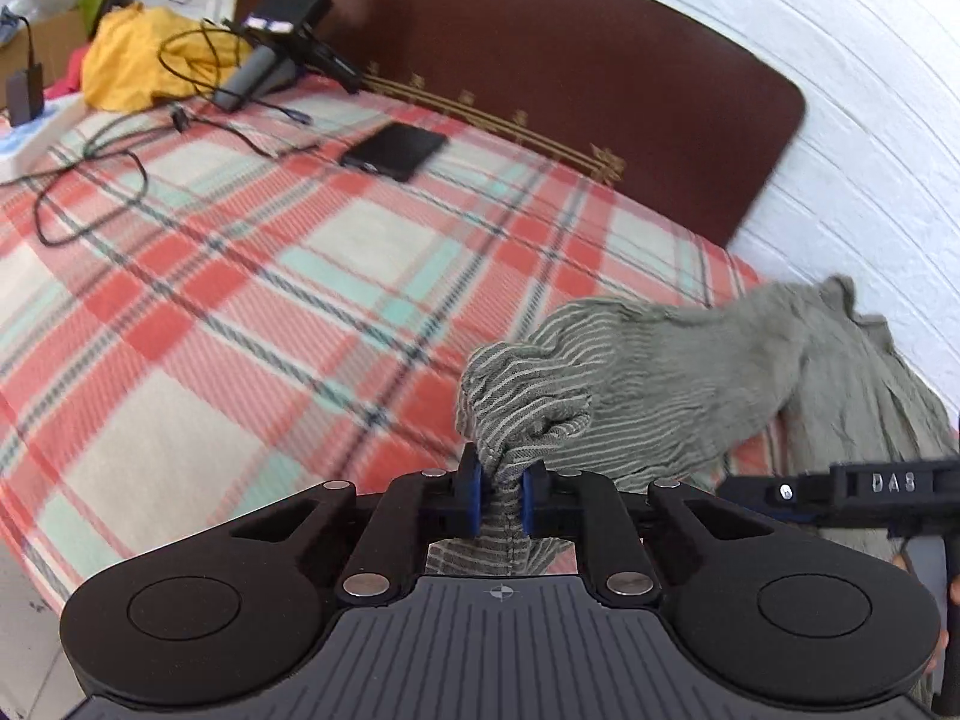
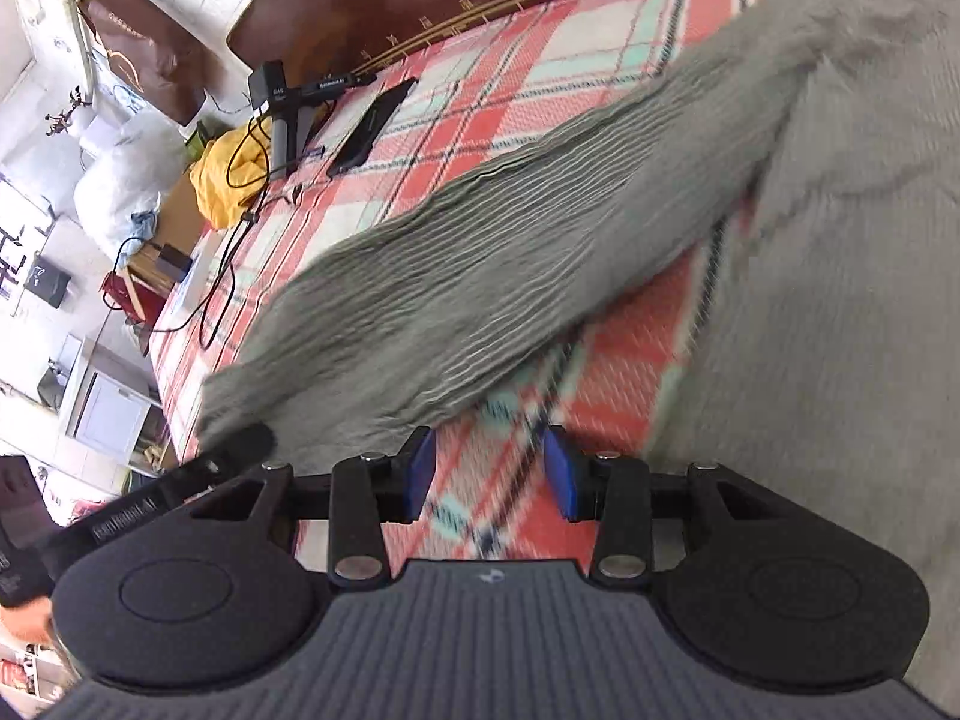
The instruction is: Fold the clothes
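Shirt: a grey striped shirt (image 1: 660, 372) lies crumpled at the right side of the bed, near the white wall; one sleeve (image 2: 480, 276) stretches out across the blanket.
Left gripper: the left gripper (image 1: 501, 495) is clenched on a bunched end of the sleeve, cloth pinched between its blue pads (image 1: 471, 489).
Right gripper: the right gripper (image 2: 489, 474) hangs with jaws apart over bare blanket, nothing between them; the sleeve is just above it in view, the shirt's body to its right.
Doing it well: my judgement is that the sleeve should be carried across the body without dragging the whole shirt, while the right gripper takes an edge to keep the cloth flat.
Cloth: thin, ribbed, soft, wrinkling readily.
Blanket: a checked blanket (image 1: 240, 276) in red, cream and mint, woolly-looking.
Beyond: a dark glossy headboard (image 1: 540, 60); black cables (image 1: 90, 180), a flat black case (image 1: 396, 150) and a yellow cloth (image 1: 132, 54) at the far end.
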Action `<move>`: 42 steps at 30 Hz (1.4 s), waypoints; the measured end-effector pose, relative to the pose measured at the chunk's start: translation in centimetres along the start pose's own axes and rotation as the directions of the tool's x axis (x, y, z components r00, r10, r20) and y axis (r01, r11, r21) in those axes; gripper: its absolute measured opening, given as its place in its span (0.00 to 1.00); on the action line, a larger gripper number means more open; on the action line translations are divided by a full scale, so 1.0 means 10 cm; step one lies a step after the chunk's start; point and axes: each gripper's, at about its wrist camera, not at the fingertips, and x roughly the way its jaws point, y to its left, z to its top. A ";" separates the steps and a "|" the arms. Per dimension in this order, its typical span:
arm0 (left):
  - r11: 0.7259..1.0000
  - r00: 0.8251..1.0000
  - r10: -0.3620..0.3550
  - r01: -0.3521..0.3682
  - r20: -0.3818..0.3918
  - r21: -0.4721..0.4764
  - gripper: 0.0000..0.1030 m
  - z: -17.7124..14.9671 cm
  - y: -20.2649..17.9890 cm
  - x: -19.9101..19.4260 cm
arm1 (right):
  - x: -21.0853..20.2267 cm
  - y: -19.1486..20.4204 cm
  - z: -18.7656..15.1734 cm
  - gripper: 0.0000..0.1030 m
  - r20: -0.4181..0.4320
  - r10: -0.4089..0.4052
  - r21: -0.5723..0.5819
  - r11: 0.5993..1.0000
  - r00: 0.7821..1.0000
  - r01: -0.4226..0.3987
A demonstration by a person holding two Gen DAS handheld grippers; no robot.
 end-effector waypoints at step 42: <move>0.983 0.985 0.174 -0.173 -0.010 0.057 0.16 0.50 0.42 0.68 | 0.47 -0.37 2.07 0.61 -0.035 -0.245 -0.660 0.734 0.969 0.161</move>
